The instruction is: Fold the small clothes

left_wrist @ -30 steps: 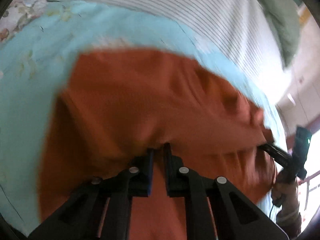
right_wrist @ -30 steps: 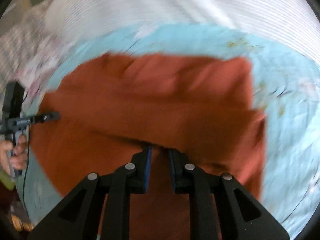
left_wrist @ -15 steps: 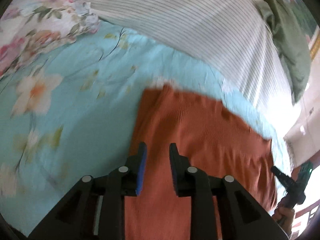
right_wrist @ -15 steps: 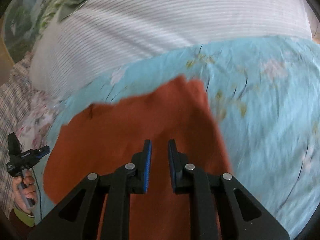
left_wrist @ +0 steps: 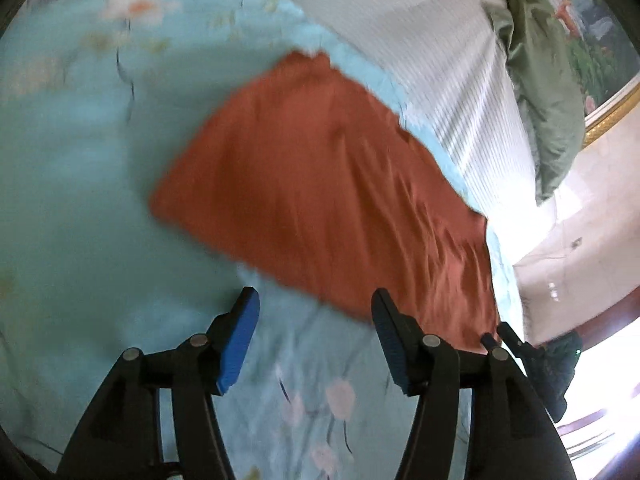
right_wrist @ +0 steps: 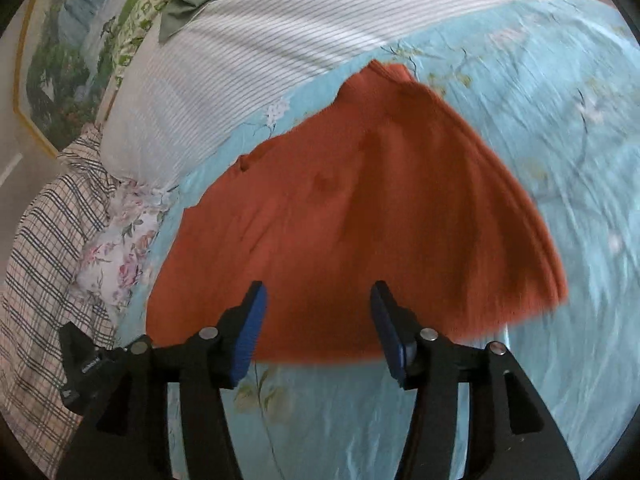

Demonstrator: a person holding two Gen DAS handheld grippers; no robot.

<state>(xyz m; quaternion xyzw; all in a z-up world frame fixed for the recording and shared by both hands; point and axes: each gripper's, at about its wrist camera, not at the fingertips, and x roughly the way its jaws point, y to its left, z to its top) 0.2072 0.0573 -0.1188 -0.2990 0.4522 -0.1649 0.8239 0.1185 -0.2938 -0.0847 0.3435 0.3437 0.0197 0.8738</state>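
A rust-orange garment (left_wrist: 332,184) lies folded flat on the light blue floral bedsheet (left_wrist: 72,184); it also shows in the right wrist view (right_wrist: 360,216). My left gripper (left_wrist: 316,320) is open and empty, just short of the garment's near edge. My right gripper (right_wrist: 318,316) is open and empty, its fingertips over the garment's near edge. The right gripper's body shows at the lower right of the left wrist view (left_wrist: 536,356), and the left gripper's body at the lower left of the right wrist view (right_wrist: 84,364).
A white striped pillow (right_wrist: 248,40) lies behind the garment, with a green cloth (left_wrist: 548,92) on it. A plaid cloth (right_wrist: 48,248) and a floral pillow (right_wrist: 120,256) lie at the left. A framed picture (right_wrist: 56,60) hangs behind.
Both grippers held the orange garment a second ago. They let go, opened wide and pulled back; the garment now lies flat on the sheet.
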